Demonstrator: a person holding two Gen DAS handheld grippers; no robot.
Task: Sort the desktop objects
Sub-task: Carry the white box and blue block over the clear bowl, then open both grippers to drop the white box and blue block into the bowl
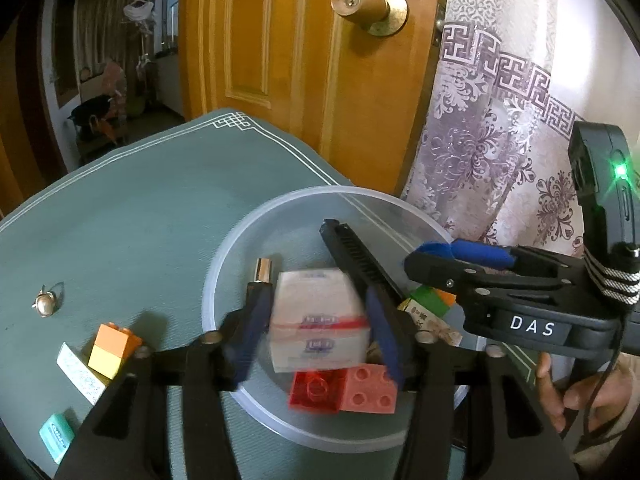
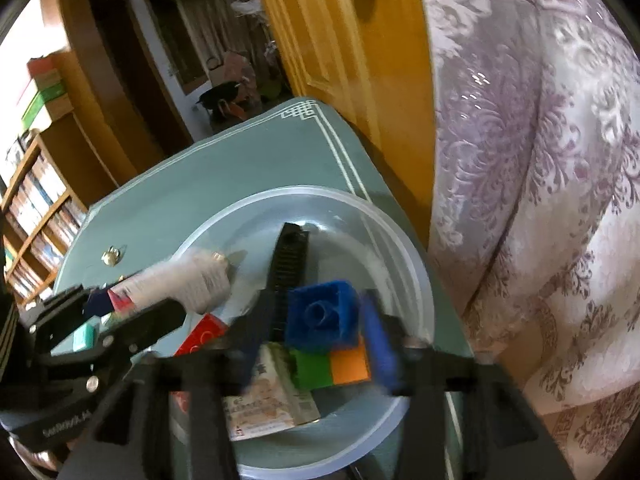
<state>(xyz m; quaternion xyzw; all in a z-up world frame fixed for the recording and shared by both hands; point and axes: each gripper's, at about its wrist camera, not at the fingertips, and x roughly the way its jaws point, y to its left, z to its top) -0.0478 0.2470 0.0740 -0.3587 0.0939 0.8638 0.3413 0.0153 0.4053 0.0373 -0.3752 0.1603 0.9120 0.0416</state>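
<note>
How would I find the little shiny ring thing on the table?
Start at the big clear round bowl on the green table mat. Look left of it, past the orange-and-yellow brick, to open mat. The ring lies alone there, the only small pearly metal thing, not a plastic block.

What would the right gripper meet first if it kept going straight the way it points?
The right gripper, shut on the blue brick, points down into the clear bowl. Straight on, the brick would probably land on the green and orange bricks just beneath it, though depth is unclear.
</note>
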